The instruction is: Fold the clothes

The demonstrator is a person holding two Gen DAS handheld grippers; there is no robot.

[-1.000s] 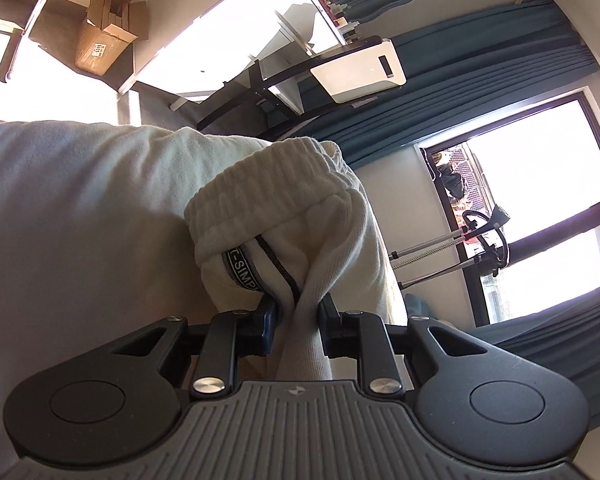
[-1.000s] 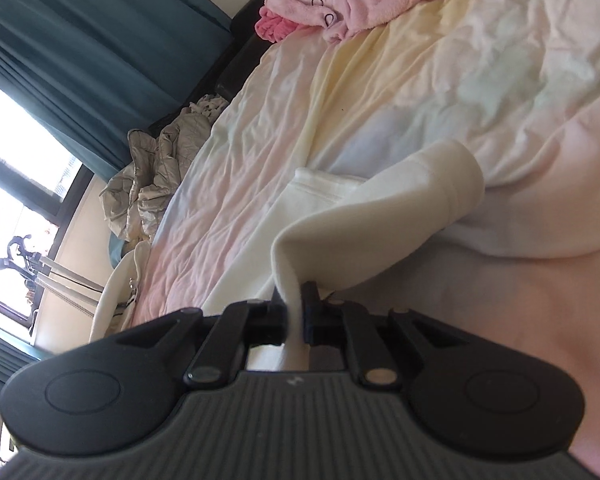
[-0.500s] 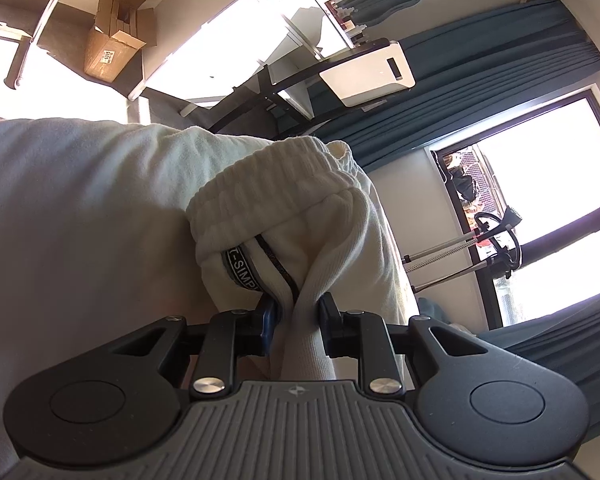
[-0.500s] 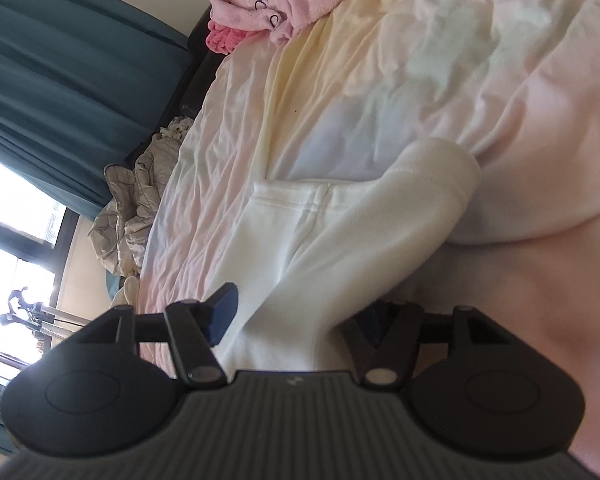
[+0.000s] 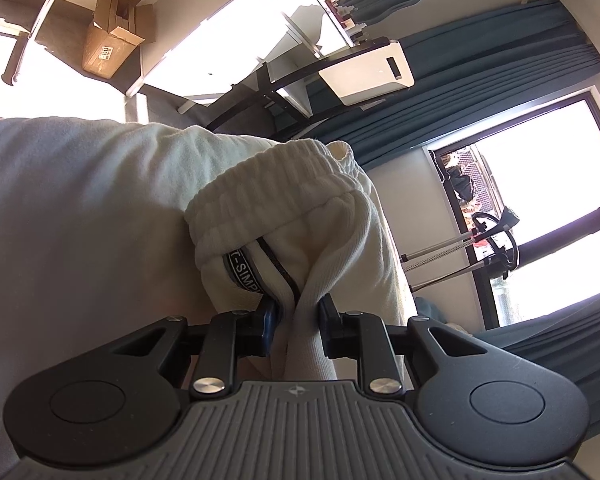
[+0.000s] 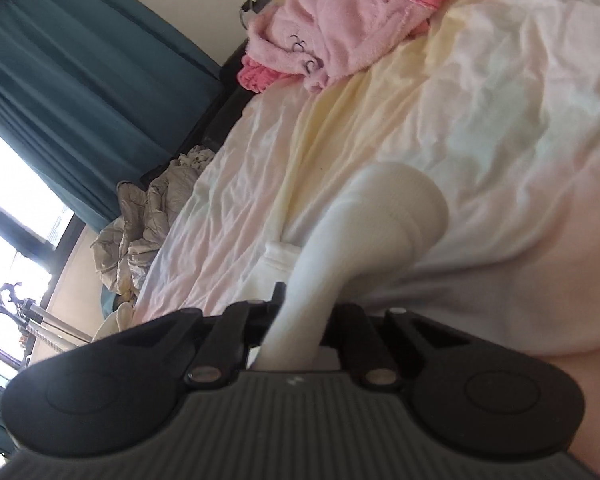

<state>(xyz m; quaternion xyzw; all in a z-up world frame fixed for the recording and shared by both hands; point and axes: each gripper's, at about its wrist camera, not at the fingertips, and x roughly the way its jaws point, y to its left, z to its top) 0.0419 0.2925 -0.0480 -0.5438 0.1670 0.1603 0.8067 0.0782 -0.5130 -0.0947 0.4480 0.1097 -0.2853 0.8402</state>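
Cream sweatpants are held between both grippers. In the left wrist view their ribbed waistband, with a black lettered tape under it, bunches in front of my left gripper, which is shut on a fold of the fabric. In the right wrist view a thick roll of the same cream fabric runs from the bed into my right gripper, whose jaws are shut on it. The view is blurred. The pads themselves are mostly hidden by cloth.
A wrinkled pale pink and yellow bed sheet lies under the garment. A pink fluffy garment sits at the far end. Crumpled grey clothes lie beside the bed under teal curtains. A cardboard box stands on the floor.
My right gripper let go of a thin edge, opened wide over the sweatpants, then closed again on a thicker bunch of fabric. The left gripper kept its grip and stayed put.
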